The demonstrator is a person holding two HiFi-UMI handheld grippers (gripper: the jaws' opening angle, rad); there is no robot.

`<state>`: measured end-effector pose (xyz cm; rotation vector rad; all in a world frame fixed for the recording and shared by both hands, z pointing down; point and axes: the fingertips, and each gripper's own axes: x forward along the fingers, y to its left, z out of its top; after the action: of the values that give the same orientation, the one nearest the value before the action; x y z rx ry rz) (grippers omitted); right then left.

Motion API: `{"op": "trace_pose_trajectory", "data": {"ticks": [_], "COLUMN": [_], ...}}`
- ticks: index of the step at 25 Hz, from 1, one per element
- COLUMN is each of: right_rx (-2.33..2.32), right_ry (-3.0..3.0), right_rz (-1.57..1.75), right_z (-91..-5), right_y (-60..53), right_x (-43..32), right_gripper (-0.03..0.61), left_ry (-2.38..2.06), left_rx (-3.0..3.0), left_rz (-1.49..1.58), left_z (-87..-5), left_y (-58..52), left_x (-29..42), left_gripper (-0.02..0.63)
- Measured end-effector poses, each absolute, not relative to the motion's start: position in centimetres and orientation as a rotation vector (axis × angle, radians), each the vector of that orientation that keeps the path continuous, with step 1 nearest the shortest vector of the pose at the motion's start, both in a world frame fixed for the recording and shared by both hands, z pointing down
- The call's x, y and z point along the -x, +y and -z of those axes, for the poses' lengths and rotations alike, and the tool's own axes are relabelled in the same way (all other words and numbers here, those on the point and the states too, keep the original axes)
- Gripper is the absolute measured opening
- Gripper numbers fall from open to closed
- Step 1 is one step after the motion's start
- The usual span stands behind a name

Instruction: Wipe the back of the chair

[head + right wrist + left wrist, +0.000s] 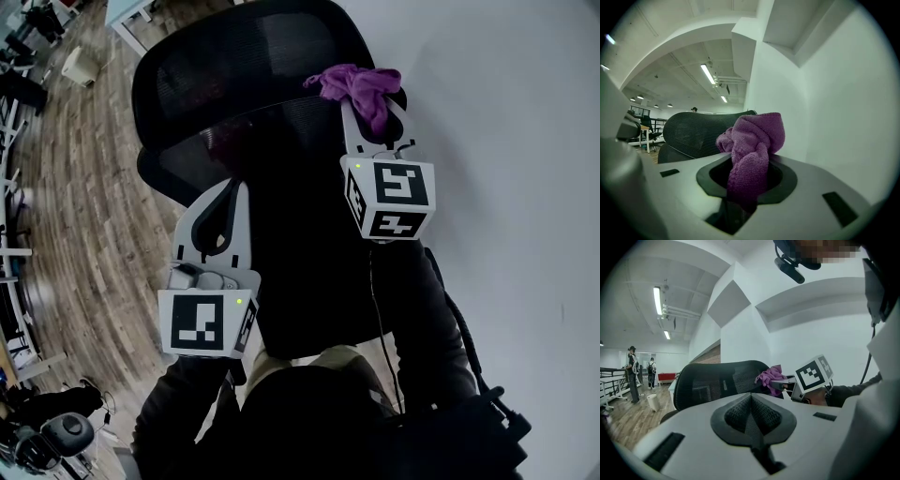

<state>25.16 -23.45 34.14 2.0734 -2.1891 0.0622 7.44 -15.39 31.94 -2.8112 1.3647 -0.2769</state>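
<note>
Black mesh office chair back [234,66]: curved, see-through weave, dark solid rim, with the headrest part on top. In the head view it fills 11 to 1 o'clock. A white wall [506,141] stands at 3 o'clock and wood-plank floor [84,187] at 9 o'clock.

Crumpled purple terry cloth [361,86] sits at 1 o'clock, at the right end of the chair's top rim. Cannot tell whether it actually touches the rim.

Right gripper [377,111] has its jaws clamped on the cloth. In the right gripper view a bunched wad sticks up out of the pads, with the chair back behind it at 9 o'clock.

Left gripper [234,192] is at 7 o'clock of the chair back, lower than the right one. Its jaws are closed, pad on pad, with nothing between them. In the left gripper view the chair back is at 10 o'clock of the jaws, and the cloth and right gripper are at 1 o'clock.

Counts:
- 1 chair back
- 1 cloth
- 2 grippers
- 2 marker cubes, one per gripper
- 2 people standing far off at 9 o'clock in the left gripper view [632,373]
- 1 small white bin [653,402] beside them
- 2 ceiling strip lights [657,300] in that same view
</note>
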Motion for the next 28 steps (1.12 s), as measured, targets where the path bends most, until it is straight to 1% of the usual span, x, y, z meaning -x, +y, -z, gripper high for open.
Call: {"op": "trace_pose_trajectory", "data": {"ticks": [4,8,12,17,24,28], "right_rx": [-2.097,-2.163,-2.212,-2.196,-2.142,-2.080], "right_ry": [-2.165,-2.115,-2.104,-2.149,-2.242,-2.289], "right_rz": [-0.066,-0.065,0.019,0.149,0.105,0.045], "right_z": [-34.1,-33.3,-29.0,-25.5,-26.9,-29.4], "right_y": [-23.1,-22.1,-19.7,-15.5,-7.9,-3.8], "right_x": [-26.2,-28.8,-30.9,-30.8,-29.9,-27.9], "right_gripper": [0.111,0.110,0.112,0.112,0.112,0.112], "left_ry": [1.337,1.305,1.241,1.206,1.220,1.240], "left_rx": [2.818,2.825,2.846,2.885,2.900,2.885], "left_rz": [0.274,0.259,0.214,0.161,0.158,0.117], "left_z": [-31.8,-31.2,-29.1,-28.3,-29.2,-28.8], "left_y": [-15.2,-14.9,-13.6,-10.8,-5.5,-3.9], "left_x": [-8.1,-9.2,-11.3,-14.0,-17.8,-18.6], "left_gripper": [0.009,0.009,0.009,0.009,0.009,0.009]}}
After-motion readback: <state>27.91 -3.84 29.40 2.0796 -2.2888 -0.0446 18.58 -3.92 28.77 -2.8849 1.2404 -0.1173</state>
